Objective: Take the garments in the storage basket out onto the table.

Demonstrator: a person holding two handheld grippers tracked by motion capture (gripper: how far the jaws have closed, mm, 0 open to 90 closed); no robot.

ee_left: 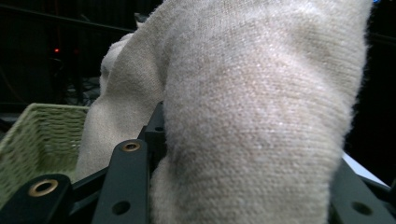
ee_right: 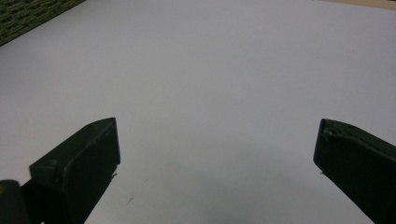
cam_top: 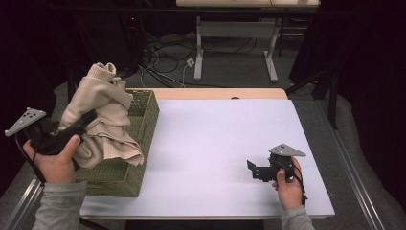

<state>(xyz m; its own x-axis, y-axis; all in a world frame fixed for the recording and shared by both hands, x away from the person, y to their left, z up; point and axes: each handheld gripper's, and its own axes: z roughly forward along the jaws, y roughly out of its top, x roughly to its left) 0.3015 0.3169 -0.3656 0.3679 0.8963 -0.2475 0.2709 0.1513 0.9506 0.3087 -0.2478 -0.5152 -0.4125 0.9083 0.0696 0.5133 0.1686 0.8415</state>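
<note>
Sweater (cam_top: 103, 115), beige knit, bunched and lifted above the green woven basket (cam_top: 143, 124) at the bench's (cam_top: 215, 139) left edge, clenched in the left gripper (cam_top: 88, 117); right gripper (cam_top: 252, 170) released, near right.

Sweater (cam_top: 103, 112): cream knitted cloth, soft and fuzzy, ribbed at the cuff.
Basket (cam_top: 143, 125): green woven fibre, rough.
Table (cam_top: 225, 143): smooth matt white, wood seen at the edge.
Jaws: matt black plastic.

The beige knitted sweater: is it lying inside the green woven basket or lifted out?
Partly lifted. The left gripper is shut on the beige knitted sweater, holding it bunched above the green woven basket; its lower folds hang inside.
</note>
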